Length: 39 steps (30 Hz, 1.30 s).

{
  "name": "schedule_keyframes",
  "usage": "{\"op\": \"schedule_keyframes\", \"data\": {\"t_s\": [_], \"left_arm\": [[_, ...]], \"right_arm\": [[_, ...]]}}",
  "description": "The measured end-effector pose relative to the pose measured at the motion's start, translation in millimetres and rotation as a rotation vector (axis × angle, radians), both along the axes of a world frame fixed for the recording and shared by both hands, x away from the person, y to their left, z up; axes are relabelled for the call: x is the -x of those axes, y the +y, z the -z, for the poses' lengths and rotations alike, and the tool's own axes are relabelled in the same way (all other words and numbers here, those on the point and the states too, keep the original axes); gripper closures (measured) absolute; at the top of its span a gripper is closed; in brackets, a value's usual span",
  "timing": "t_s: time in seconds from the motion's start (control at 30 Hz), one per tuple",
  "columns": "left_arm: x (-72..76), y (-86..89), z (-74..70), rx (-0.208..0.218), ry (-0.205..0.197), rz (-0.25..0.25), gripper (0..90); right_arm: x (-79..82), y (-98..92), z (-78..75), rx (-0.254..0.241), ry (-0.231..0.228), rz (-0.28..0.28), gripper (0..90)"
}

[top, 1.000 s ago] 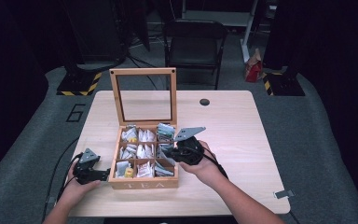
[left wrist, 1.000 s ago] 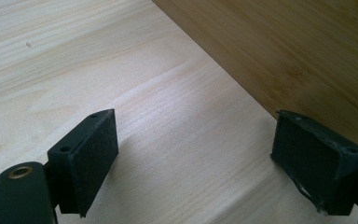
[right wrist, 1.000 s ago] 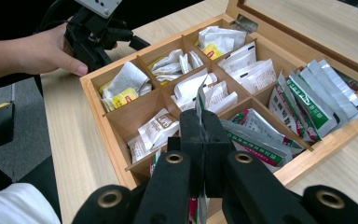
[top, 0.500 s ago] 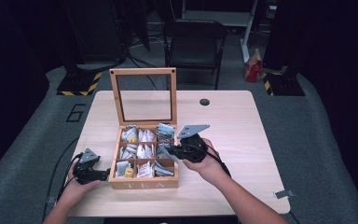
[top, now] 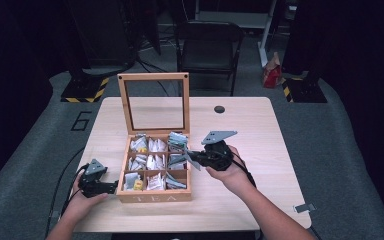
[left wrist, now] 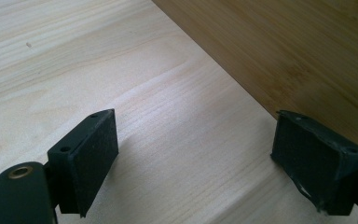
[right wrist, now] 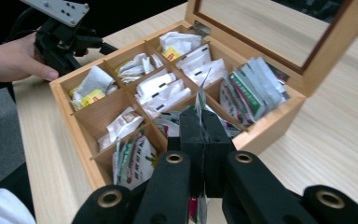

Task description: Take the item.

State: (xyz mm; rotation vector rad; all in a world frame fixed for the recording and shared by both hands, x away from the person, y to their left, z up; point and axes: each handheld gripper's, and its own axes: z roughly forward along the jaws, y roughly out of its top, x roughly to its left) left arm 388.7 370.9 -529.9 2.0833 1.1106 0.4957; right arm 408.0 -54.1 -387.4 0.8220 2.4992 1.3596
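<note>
Right now my right gripper (top: 196, 159) has its jaws clamped together on a tea bag packet (right wrist: 200, 100), gripped edge-on so it stands up thin between the pads. It hangs just above the right-hand column of the wooden tea box (top: 152, 196), over the middle compartment on that side, where more packets are stacked.

My left gripper (top: 111, 186) rests low on the tabletop (top: 250, 130) against the box's left front corner. Its jaws stand wide apart with nothing between them, bare tabletop below and the box wall just beside one pad (left wrist: 314, 161).

As I see it, I am lifting this packet clear of the box. The risks come from how little of it I am holding. The grip sits near one edge, so the packet could pivot or slide out if I swing my hand quickly, and it would fall back among the others or onto the tabletop. Neighbouring packets (right wrist: 249, 88) lean loosely in the next compartment; if the one I hold snags a corner of them, I could drag a second one out. The glass lid (top: 153, 102) stands upright just behind, and a careless move backward could knock it shut. My left gripper only touches the box, so a hard tug might shift the box.
</note>
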Motion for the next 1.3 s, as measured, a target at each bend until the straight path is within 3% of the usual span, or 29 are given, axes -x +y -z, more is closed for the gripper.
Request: {"op": "schedule_keyframes", "data": {"t_s": [1.3], "left_arm": [[0.1, 0.0, 0.0, 0.0, 0.001, -0.001, 13.9]], "right_arm": [[-16.8, -67.9, -3.1, -0.013, -0.04, 0.175, 89.9]]}}
